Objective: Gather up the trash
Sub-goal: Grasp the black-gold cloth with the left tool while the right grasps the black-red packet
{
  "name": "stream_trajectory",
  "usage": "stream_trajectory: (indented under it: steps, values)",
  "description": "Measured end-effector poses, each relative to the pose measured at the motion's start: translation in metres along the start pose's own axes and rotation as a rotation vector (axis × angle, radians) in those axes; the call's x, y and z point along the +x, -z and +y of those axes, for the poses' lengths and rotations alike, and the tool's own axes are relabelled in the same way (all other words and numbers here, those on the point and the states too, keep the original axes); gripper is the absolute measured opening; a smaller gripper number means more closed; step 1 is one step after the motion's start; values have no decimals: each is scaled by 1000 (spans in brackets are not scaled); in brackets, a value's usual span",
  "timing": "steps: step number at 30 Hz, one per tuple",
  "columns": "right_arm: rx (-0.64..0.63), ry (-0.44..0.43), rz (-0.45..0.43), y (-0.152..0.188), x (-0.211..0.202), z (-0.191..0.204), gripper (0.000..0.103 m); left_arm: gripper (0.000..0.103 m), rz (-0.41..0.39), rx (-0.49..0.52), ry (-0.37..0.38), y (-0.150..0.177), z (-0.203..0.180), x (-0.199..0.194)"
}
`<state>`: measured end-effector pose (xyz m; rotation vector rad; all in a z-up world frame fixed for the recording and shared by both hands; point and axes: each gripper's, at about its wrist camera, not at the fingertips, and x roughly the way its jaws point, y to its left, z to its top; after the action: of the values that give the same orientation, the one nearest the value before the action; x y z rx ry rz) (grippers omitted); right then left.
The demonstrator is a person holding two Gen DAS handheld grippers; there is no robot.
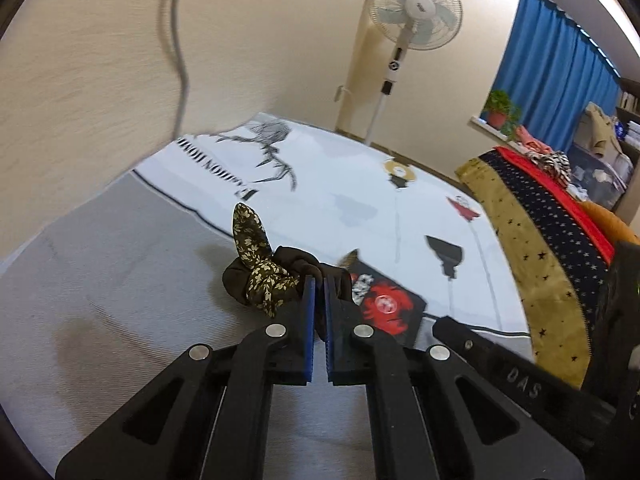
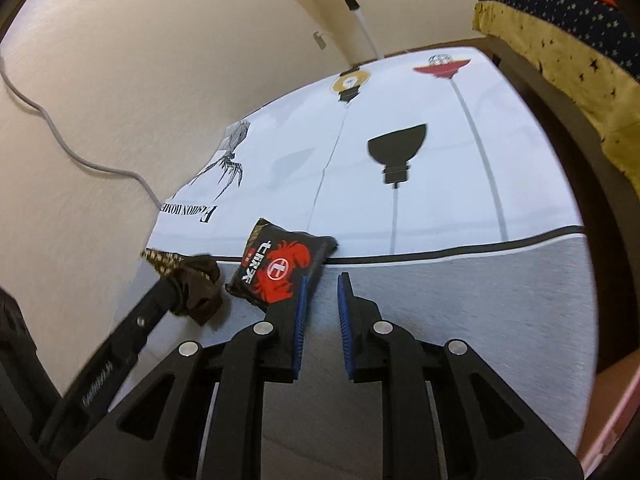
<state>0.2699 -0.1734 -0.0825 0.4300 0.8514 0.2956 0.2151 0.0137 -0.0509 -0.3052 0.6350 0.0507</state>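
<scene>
- The left gripper (image 1: 319, 280) is clamped on a dark brown cloth scrunchie (image 1: 264, 280); its blue pads (image 1: 307, 320) stand almost together with the brown fabric pinched between them.
- The scrunchie has a bow of dark cloth printed with small pale leaves; one bow tail stands up toward 11 o'clock from the gripper tips, and the gathered brown ring bulges out at 9 o'clock of the pads.
- In the right wrist view the same scrunchie (image 2: 198, 288) hangs bunched at the end of the left gripper's black fingers, at about 9 o'clock of the right gripper.
- The right gripper (image 2: 322, 280) is partly parted with nothing between its pads, over the grey band of the mat (image 2: 480, 300).
- A black snack packet (image 2: 280, 268) with a red crab and white characters lies flat at 10 o'clock of the right gripper's tips, its near edge just beside the left-hand pad (image 2: 301, 320); I cannot tell whether they touch.
- In the left wrist view the packet (image 1: 384, 304) lies at 3 o'clock of the left gripper's tips, partly behind the scrunchie.
- The mat's white part carries printed black lamp shapes and lettering.
- Farther out stand a white fan (image 1: 416, 12) at 1 o'clock, a grey cable (image 1: 176, 40) on the cream wall at 11 o'clock, and a star-patterned blanket (image 1: 540, 240) at 3 o'clock.
</scene>
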Motion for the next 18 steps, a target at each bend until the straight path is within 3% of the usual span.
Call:
stream_trajectory:
  steps: [3, 6, 8, 10, 18]
  values:
    - [7, 5, 20, -1, 11, 3, 27, 4, 0, -13, -7, 0, 7, 0]
    - [25, 5, 24, -3, 18, 3, 27, 4, 5, -18, -6, 0, 12, 1]
    - [23, 12, 28, -3, 20, 5, 20, 4, 8, -25, -5, 1, 14, 1]
    - [17, 10, 35, -3, 23, 7, 3, 4, 7, -24, -5, 1, 14, 1]
    - [-35, 44, -32, 1, -12, 14, 0, 4, 22, 1, 1, 4, 14, -4]
